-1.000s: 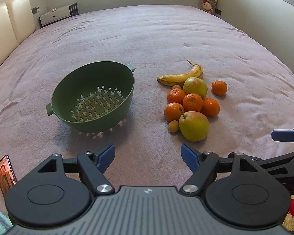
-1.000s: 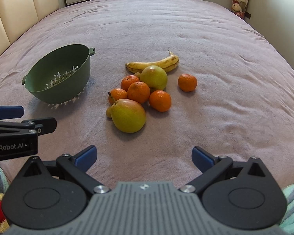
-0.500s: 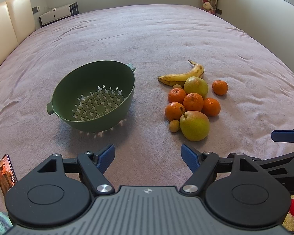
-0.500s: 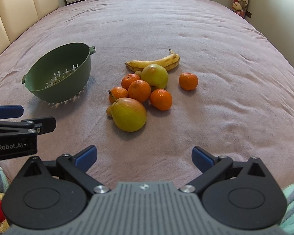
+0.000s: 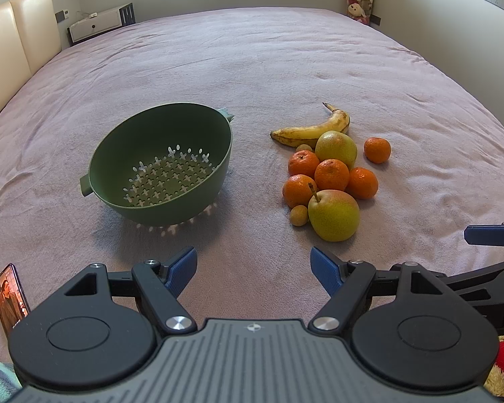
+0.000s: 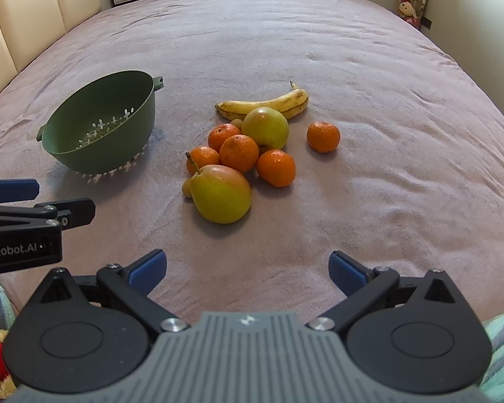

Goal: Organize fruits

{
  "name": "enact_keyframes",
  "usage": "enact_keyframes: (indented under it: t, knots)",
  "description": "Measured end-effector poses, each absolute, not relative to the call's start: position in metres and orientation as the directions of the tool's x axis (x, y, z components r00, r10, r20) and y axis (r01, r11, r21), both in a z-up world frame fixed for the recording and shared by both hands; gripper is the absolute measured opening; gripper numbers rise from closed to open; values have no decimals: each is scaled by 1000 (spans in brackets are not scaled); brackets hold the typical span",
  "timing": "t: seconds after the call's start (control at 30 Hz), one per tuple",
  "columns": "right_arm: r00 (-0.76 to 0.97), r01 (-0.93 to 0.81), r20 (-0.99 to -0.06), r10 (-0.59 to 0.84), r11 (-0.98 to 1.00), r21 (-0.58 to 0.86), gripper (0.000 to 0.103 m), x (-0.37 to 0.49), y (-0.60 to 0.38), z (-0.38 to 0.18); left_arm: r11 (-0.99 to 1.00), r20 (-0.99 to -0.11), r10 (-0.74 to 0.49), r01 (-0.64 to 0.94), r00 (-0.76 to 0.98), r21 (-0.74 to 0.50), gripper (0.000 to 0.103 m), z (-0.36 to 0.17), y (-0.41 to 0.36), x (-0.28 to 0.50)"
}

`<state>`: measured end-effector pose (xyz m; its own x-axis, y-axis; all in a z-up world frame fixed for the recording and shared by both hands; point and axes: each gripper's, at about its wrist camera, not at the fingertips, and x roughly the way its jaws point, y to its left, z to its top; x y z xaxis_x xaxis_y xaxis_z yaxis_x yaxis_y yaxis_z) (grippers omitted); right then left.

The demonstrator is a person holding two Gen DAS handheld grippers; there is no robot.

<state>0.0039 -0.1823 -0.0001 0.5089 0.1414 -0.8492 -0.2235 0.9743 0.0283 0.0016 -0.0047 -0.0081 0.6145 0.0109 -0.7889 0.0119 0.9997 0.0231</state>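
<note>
The left hand-held gripper (image 5: 253,267) and the right hand-held gripper (image 6: 247,268) both have their blue-padded jaws spread wide, holding and touching nothing, above the mauve-covered bed (image 5: 252,67). The dark green perforated plastic colander (image 5: 161,161) rests tilted on the bed. Beside the colander lies the fruit cluster: a yellow-green pear (image 6: 221,193), orange mandarins (image 6: 239,152) and a spotted yellow banana (image 6: 263,104).

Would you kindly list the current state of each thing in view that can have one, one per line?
Green plastic colander: tilted, nothing inside.
Spotted yellow banana: unpeeled, lying on the blanket.
Near yellow-green pear: whole, stem on, lying on its side.
Lone orange mandarin: unpeeled, apart from the cluster.
Propped smartphone: screen on.
Left gripper: jaws open, holding nothing.
Right gripper: jaws open, holding nothing.
</note>
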Motion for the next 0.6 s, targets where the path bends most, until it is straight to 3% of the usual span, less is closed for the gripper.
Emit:
enact_keyframes:
  t: [0.33,0.43,0.5,0.6]
  knots:
    - [495,-224,-855,153,974,45,99,6,-184,-3,1000,-787,-2,22,617,15,90,-9,-6,2]
    - [512,-231,-844,160,972,44,99,8,-185,-4,999,-780,-28,37,625,-7,84,-9,-6,2]
    - [534,-236,-831,158,971,32,97,9,-186,-5,999,-776,-45,44,629,-23,80,-11,-6,4]
    - [551,-244,-822,145,970,7,85,15,-186,-8,997,-774,-71,47,629,-54,75,-13,-6,9]
